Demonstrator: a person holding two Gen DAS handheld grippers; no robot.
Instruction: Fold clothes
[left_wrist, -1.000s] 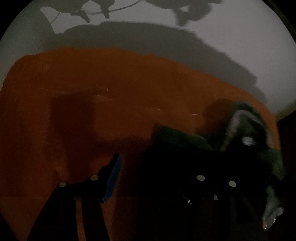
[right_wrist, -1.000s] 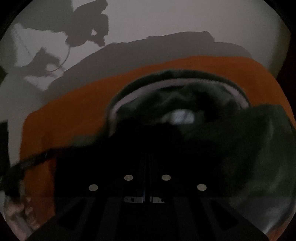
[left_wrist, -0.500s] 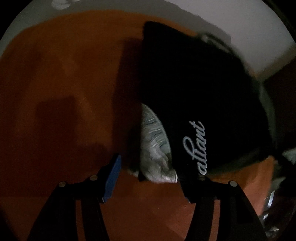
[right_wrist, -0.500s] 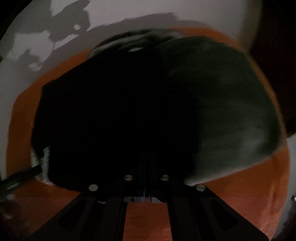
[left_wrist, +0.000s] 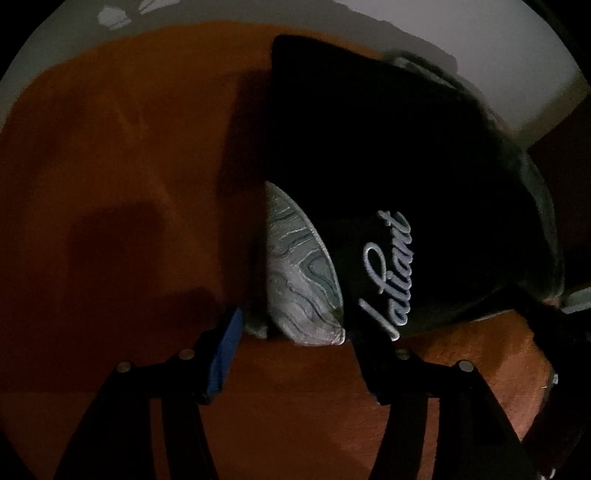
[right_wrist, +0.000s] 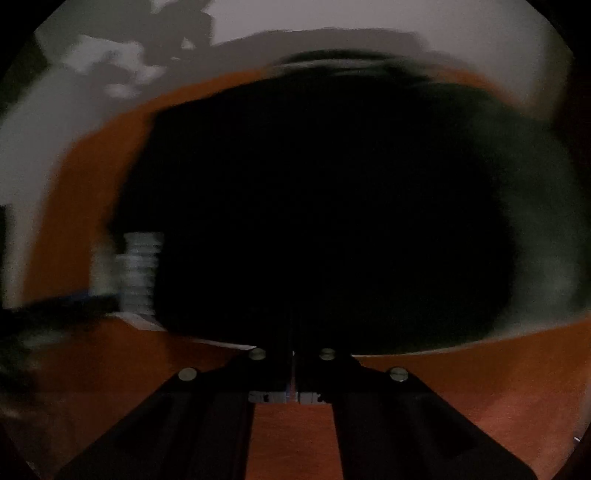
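One dark garment (left_wrist: 388, 147) is what I'm working on, a black piece of clothing with pale script lettering (left_wrist: 388, 269) on it and a patch of grey, wavy-lined print (left_wrist: 299, 273) showing at its near edge; it lies heaped on the orange-brown tabletop (left_wrist: 110, 166), to the right of centre in my left wrist view and filling most of my right wrist view, where it is blurred and too dark to read any seams. My judgement is that I'm in the middle of a fold, laying a doubled layer down onto the table, with the flattening and the next fold not yet done. My right gripper (right_wrist: 291, 365) has its fingers pressed together at the near hem of the cloth; the fabric seems to run right into the tips, so I take it to be pinching that edge, though the darkness hides the contact itself. My left gripper (left_wrist: 295, 354) is spread and its jaws are opening, the blue-padded finger (left_wrist: 223, 354) standing clear on the left and the other finger at the lettered edge, with the printed corner lying between them but nothing pressed. The next move, I think, calls for letting the hem go cleanly, then finding a fresh edge to square up the bundle. Beyond the table is a pale wall (left_wrist: 480, 33) crossed with shadows.
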